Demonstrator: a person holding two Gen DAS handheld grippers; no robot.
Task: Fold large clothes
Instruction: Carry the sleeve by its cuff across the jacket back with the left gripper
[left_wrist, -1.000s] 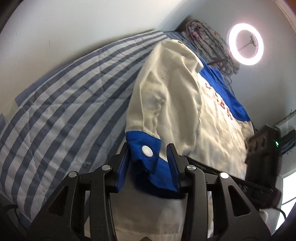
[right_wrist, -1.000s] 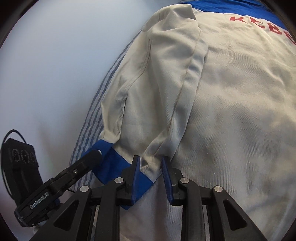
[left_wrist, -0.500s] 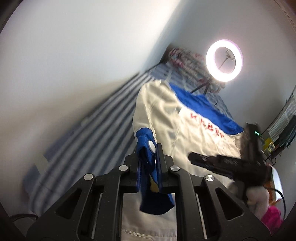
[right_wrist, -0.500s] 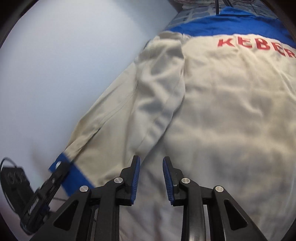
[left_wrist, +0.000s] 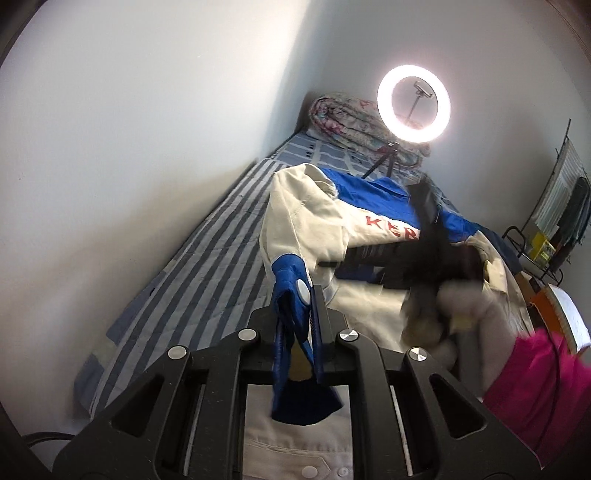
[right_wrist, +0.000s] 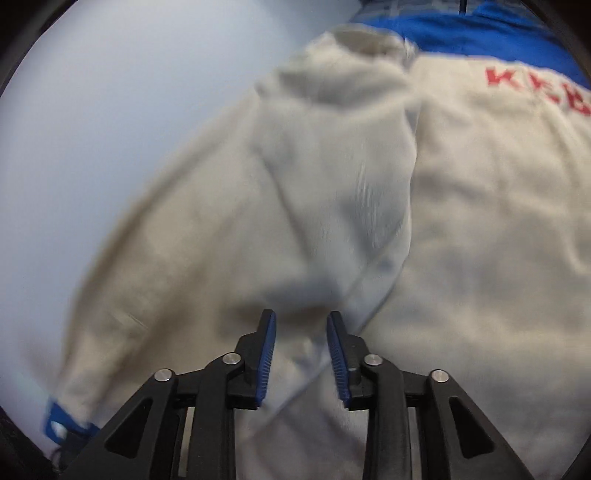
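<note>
A cream jacket (left_wrist: 314, 225) with a blue yoke and red letters lies back up on the striped bed (left_wrist: 207, 258). My left gripper (left_wrist: 301, 295) is shut on the blue sleeve cuff (left_wrist: 291, 280) with its white snap and holds it lifted above the jacket. In the right wrist view the cream sleeve (right_wrist: 280, 206) fills the frame, blurred. My right gripper (right_wrist: 301, 325) is open, its jaws right at the sleeve cloth with nothing clamped. It also shows in the left wrist view (left_wrist: 332, 264) as a dark blurred shape over the jacket.
A lit ring light (left_wrist: 413, 103) on a small tripod stands at the bed's far end, next to a rolled floral quilt (left_wrist: 354, 122). A white wall (left_wrist: 129, 129) runs along the left side. A rack with hanging things (left_wrist: 561, 221) stands at far right.
My left gripper closed on the cuff and lifted it up and over the jacket. My right gripper let go of the sleeve edge and moved forward up the sleeve, still open.
</note>
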